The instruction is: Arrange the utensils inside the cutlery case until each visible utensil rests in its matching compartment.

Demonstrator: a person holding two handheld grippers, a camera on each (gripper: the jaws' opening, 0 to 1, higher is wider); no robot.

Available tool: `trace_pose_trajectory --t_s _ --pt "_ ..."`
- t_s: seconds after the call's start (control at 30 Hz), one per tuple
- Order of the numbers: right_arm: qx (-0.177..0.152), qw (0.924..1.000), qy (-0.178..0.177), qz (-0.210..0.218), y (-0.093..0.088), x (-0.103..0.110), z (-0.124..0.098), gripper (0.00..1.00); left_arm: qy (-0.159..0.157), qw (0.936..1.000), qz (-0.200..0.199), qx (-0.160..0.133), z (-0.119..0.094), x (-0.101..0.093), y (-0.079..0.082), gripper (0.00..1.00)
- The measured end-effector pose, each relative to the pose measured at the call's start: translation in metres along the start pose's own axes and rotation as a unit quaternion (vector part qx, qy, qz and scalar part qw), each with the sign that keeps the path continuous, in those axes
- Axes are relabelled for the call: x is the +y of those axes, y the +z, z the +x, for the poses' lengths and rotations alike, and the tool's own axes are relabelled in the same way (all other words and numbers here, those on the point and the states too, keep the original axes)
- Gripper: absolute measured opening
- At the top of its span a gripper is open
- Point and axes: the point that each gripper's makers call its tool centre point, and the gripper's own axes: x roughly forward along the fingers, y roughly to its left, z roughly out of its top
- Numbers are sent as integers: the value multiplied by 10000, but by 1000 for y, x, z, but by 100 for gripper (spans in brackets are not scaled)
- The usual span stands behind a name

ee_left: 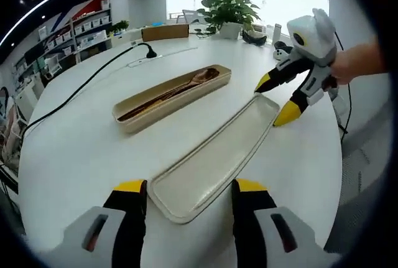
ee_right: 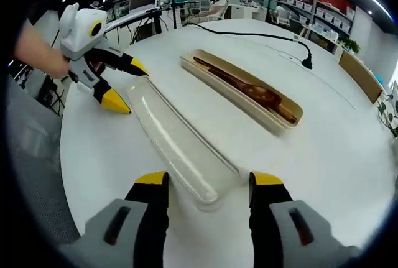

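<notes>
Straddling the lid (ee_left: 214, 156) ends with both tongs, left (ee_left: 189, 196) and right (ee_right: 208, 187), released; case (ee_left: 171, 97) beside it holds utensils

Left tongs (ee_left: 189, 192), open, straddle lid (ee_left: 214, 159) end; cutlery case (ee_left: 172, 97) holding wooden utensils (ee_left: 174, 93) at 11 o'clock; right tongs (ee_left: 273, 101) open at 2 o'clock; white worktop (ee_left: 81, 150).

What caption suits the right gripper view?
Open claws flank the lid ends; wooden utensils lie in the case.
</notes>
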Motion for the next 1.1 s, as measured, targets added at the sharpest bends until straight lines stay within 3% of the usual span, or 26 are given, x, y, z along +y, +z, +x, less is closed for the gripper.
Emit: trace_pose_trajectory --t_s 0.1,0.2,0.4,0.53,0.67,0.93,1.03,1.1 --pt "55 9996 -238 -151 1 -4 -2 55 7 10000 7 30 -1 -2 0 58" --pt "150 9973 -34 -722 4 8 -2 54 -31 9999 113 96 -1 -3 0 59" --pt "150 9934 135 -1132 11 18 3 50 -87 9987 484 94 -3 -3 3 63" --pt "156 9933 277 -1108 16 19 8 46 -201 9944 1021 184 -3 -8 5 63" --pt "253 9921 408 -1162 16 19 11 43 -280 9937 1068 206 0 -8 9 62" --pt "422 9833 1068 -1411 11 31 6 35 -427 9902 1307 242 7 -12 19 62" --pt "429 9819 1376 -1228 9 34 3 35 -489 9877 1458 276 7 -13 21 62" --pt "463 9798 1773 -801 10 43 -1 35 -505 9866 1526 294 7 -13 21 62"
